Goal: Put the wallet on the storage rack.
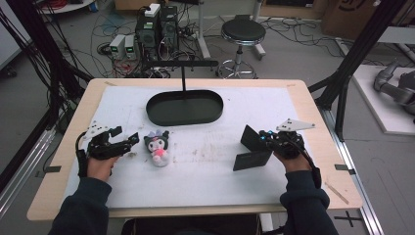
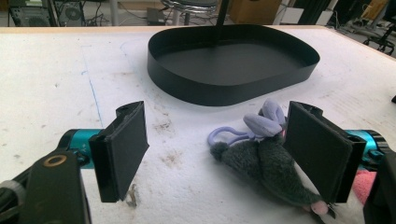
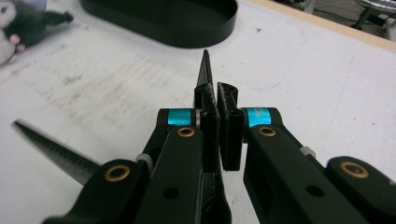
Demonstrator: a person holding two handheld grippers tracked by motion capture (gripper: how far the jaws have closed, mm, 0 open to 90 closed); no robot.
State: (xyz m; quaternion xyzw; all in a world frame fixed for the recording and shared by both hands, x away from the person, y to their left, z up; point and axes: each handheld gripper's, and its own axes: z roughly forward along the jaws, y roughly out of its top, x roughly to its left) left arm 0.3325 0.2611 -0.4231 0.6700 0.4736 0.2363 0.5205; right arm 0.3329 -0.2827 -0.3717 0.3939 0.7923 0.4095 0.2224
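My left gripper (image 2: 215, 154) gapes by the plush toy (image 1: 157, 146); my right gripper (image 3: 218, 100) pinches a black card (image 1: 253, 147); tray (image 1: 161, 115) at twelve o'clock.

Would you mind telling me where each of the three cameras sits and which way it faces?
High view: above the person's side, looking forward and down on the table; forearms, left gripper, right gripper.
Left gripper view: rides that gripper, looking between open jaws at the plush toy.
Right gripper view: looks along shut jaws pinching a black folded card.
All share the black tray.
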